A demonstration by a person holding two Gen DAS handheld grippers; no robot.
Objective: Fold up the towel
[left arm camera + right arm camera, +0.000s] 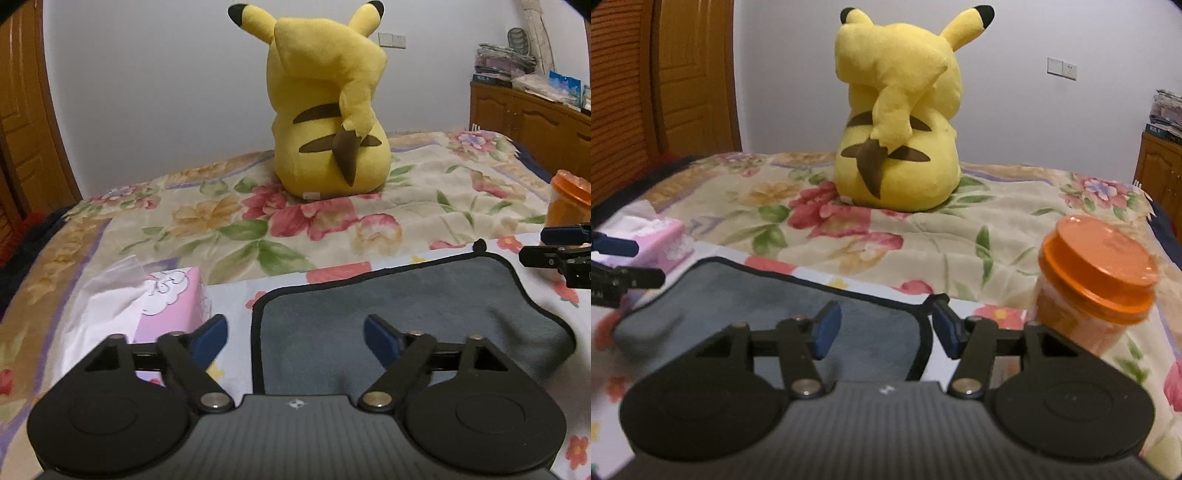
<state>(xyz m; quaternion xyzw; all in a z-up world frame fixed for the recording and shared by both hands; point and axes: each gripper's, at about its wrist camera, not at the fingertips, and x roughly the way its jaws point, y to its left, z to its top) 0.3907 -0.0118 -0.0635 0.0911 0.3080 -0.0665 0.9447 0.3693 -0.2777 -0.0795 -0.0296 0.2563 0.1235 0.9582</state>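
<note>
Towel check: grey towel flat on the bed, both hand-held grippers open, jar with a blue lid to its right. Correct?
Not quite: the jar's lid is orange, as the right wrist view shows. The grey towel lies on the bed, and the left hand-held gripper and right hand-held gripper are open.

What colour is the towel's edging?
Black, around the grey towel; clearest in the left wrist view.

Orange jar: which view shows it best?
The right wrist view. The jar appears there nearly whole, lid and body, beside the open right gripper near the towel. The left wrist view catches only a cropped piece of it at its right edge.
</note>
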